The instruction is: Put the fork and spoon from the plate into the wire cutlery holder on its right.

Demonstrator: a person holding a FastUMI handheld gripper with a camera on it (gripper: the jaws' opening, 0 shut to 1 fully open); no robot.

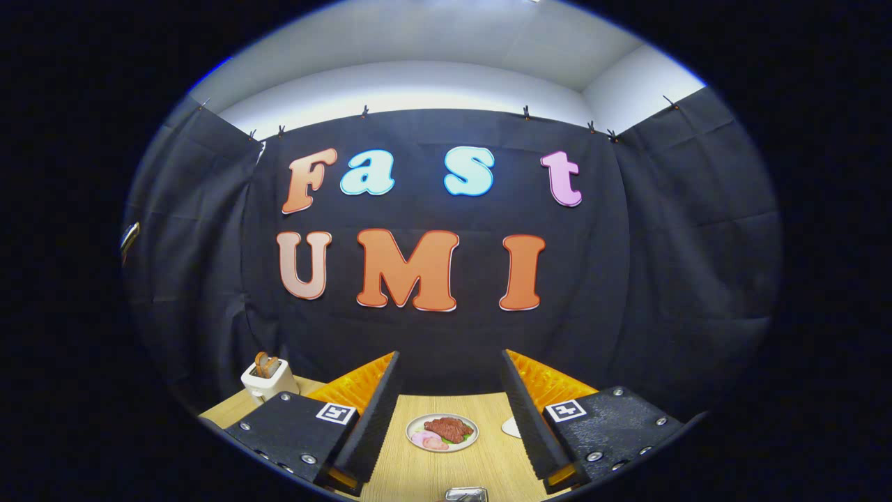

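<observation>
Tongs [450, 411] open w/ plate [442, 432] of food between; toaster [268, 380] holds bread.

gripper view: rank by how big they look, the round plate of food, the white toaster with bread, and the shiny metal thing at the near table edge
Largest to smallest as they look:
1. Round white plate of food, on the wooden table between the open tongs.
2. White toaster with bread, close in size and farther off, so unsure.
3. Shiny metal thing, partly cut off.

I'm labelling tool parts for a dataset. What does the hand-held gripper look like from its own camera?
The hand-held gripper has two long, flat-sided fingers, set apart with nothing between them. Each joins a dark, textured block fastened with silver screws and bearing a square black-and-white marker. Ribbed orange panels sit behind the fingers.
</observation>
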